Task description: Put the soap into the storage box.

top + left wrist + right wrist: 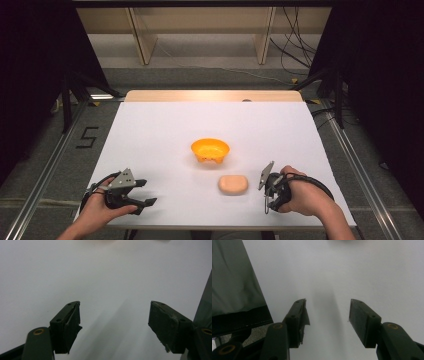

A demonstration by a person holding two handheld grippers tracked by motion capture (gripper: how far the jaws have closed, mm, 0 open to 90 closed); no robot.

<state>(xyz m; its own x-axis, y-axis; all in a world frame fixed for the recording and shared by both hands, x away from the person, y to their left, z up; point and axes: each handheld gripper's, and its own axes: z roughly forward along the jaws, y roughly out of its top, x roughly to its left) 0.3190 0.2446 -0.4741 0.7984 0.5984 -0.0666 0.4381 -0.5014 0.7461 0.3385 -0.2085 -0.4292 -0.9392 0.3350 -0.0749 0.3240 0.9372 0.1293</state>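
Right tongs (270, 192): released, jaws parted with nothing between them, held near the bench's near edge toward its right corner, just right of the peach soap-like block.
Left tongs (137, 195): also released and empty, resting near the near-left corner, well apart from both things.
Peach block (233, 184): lies flat between the bench's middle and near edge, just in front of the orange bowl.
Orange bowl (210, 150): upright, near the bench's middle.
Bench (150, 130): white, bare elsewhere.
Advice: probably approach the block level with the right tongs, straddle its short width, close gently, lift clear before carrying over the bowl's rim.
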